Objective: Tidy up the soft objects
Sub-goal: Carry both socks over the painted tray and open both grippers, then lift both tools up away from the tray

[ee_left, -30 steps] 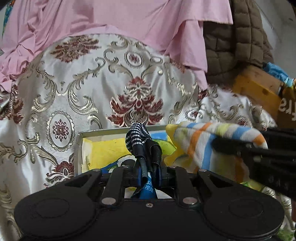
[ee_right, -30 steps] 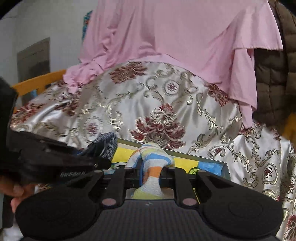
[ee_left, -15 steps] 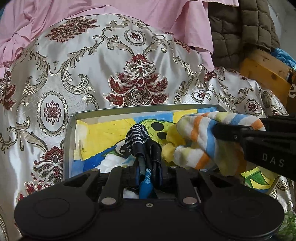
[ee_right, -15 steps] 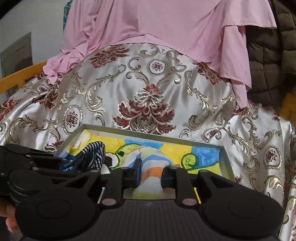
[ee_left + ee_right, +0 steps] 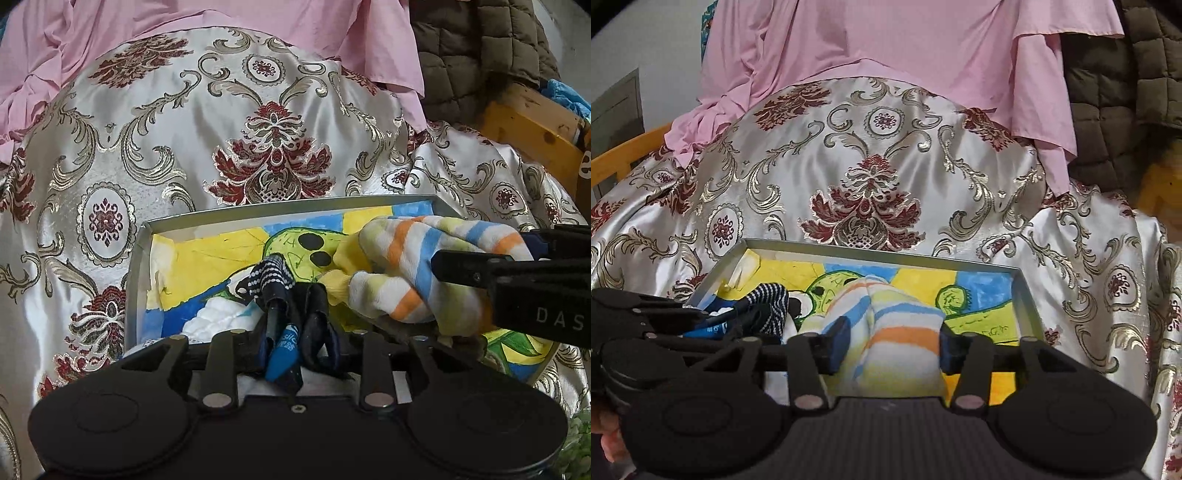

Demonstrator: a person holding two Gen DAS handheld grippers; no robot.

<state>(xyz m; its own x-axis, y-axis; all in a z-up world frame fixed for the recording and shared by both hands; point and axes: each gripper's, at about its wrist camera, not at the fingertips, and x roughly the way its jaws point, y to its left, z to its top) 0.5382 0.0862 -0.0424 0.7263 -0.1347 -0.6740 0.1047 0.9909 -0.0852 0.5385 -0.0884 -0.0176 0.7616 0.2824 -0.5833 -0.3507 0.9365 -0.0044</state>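
A shallow grey tray with a yellow, blue and green drawing on its floor lies on the brocade cloth; it also shows in the right wrist view. My left gripper is shut on a dark navy sock with white dots, held low over the tray's left part. My right gripper has its jaws spread apart around a pastel striped fluffy sock that rests in the tray's middle. The striped sock and the right gripper also show in the left wrist view.
A silver brocade cloth with red and gold patterns covers the surface. A pink cloth drapes behind it, a brown quilted jacket at the back right, and a wooden frame to the right.
Both grippers have come down over the tray with their socks. The right gripper's jaws have spread from pinching the striped sock, which now rests in the tray.
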